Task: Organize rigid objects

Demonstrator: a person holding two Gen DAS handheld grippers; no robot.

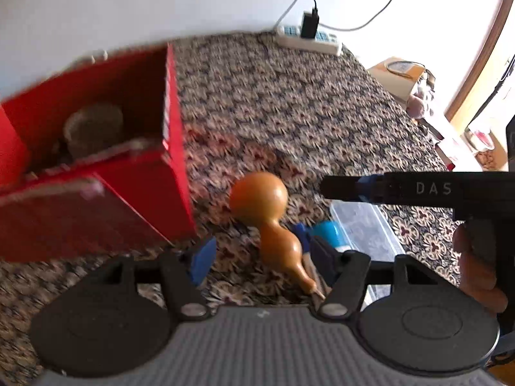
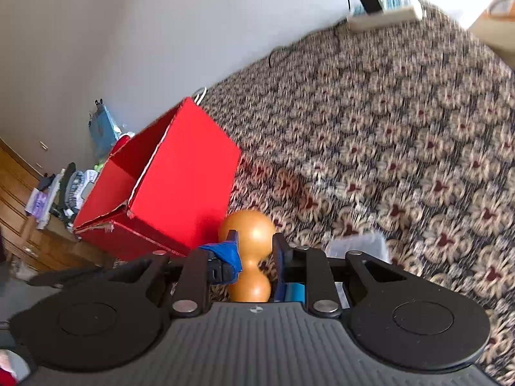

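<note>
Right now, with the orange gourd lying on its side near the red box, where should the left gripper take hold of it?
Probably at the narrow waist of the gourd, coming from above with the fingers across it. The big bulb is round, smooth and wide, so pads could slip there; the waist sits between two swellings that would stop sliding. The open left gripper already points that way.

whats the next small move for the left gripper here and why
Probably ease the left gripper down over the gourd's narrow waist. Its fingers are open, and the gourd lies on the patterned cloth between them, ungripped. The red box stands open just beside it, a likely drop spot. Motion blur makes the clearance hard to judge.
</note>
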